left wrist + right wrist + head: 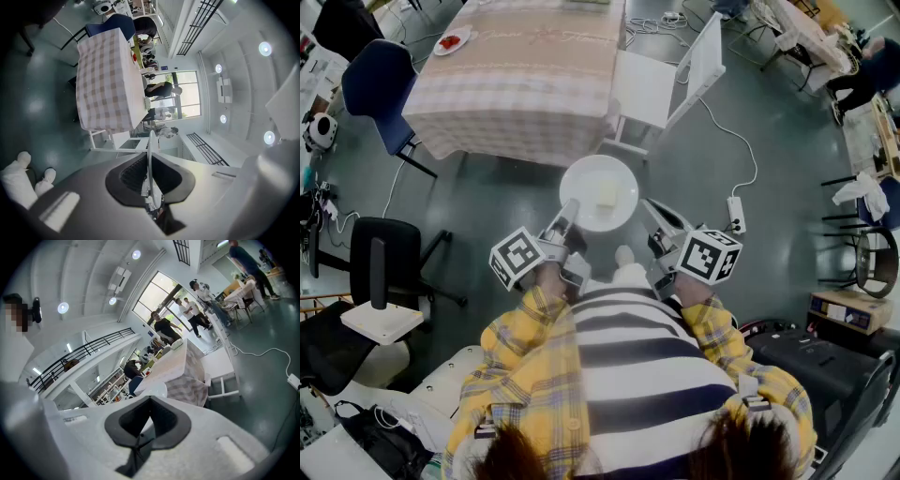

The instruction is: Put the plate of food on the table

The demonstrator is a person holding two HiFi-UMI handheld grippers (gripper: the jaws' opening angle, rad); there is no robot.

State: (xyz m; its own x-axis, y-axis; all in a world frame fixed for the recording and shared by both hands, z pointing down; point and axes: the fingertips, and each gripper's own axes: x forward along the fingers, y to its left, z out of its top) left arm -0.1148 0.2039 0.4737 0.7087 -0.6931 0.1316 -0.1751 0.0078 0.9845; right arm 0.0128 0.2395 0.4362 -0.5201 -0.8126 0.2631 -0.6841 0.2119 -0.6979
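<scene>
Plate of food point(586, 183) held up over the floor, well short of the table point(520, 84), left gripper point(570, 211) and right gripper point(650, 208) each clamped tight on opposite rims; carrying step, next likely level approach, then set-down on the cloth.

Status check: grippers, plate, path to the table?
Both shut on the plate: left gripper and right gripper on opposite rims. Plate in the air, short of the table. Near the path: white chair at the table's right corner.
</scene>
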